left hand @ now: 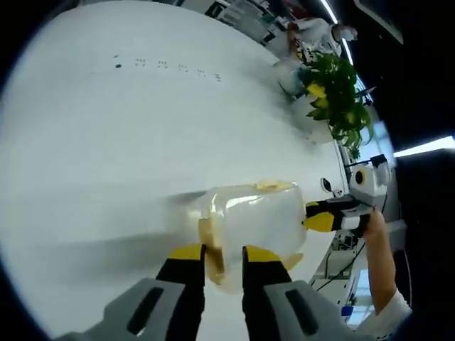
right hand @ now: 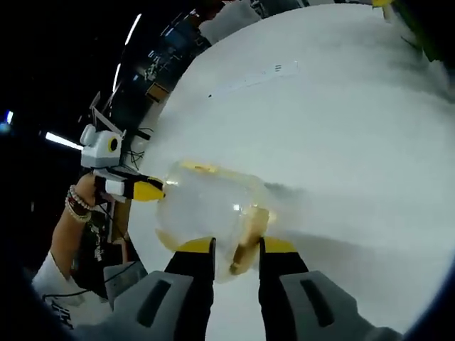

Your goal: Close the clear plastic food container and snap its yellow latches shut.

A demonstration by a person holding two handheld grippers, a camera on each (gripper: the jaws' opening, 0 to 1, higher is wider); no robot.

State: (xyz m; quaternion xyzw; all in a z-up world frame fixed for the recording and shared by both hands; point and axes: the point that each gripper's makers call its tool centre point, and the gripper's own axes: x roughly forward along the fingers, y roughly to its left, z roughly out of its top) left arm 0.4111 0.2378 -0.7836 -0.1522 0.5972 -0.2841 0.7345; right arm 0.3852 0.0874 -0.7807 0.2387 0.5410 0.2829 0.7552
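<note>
My left tongs (left hand: 223, 254) and right tongs (right hand: 237, 249) each clamp opposite ends of the clear container (left hand: 252, 220) over the white bench (left hand: 128, 142).

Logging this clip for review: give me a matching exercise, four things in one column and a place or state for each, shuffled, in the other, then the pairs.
Things:
1. container
2. plant
3. left hand-held gripper
4. right hand-held gripper

Places or states:
A. leafy green, at the table's far edge
B. jaws astride the container's end with the yellow latch
C. clear plastic, lying on the white table between both grippers
D. jaws set against the container's opposite end, by a pale yellow latch

Pairs: 1-C, 2-A, 3-D, 4-B
</note>
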